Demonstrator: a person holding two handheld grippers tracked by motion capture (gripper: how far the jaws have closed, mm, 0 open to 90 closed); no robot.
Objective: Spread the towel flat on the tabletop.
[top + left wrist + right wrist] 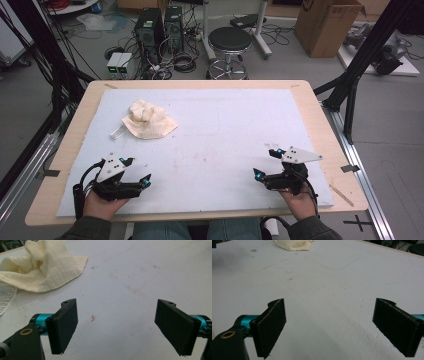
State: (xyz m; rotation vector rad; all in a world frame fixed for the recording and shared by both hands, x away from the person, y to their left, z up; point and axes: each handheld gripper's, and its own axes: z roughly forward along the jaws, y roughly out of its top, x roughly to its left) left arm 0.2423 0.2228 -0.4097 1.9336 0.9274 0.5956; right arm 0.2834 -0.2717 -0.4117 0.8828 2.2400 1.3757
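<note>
Evidently both the left gripper (135, 170) and right gripper (266, 164) rested near the table's front edge, jaws spread and empty, well apart from the crumpled cloth (148, 119) awaiting pickup.

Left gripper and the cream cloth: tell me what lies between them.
Between the left gripper and the crumpled cloth lies bare white mat; the high view shows it. A clear label tag juts from the cloth's left edge.

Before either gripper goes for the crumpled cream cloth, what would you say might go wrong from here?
The cloth lies bunched, so a pinch may catch only a top fold and drag it instead of lifting it. A clear printed wrapper lies at its near-left edge and seems tucked under it; it could come along. The right gripper rests far across the white mat, so the open left gripper seems better placed.
</note>
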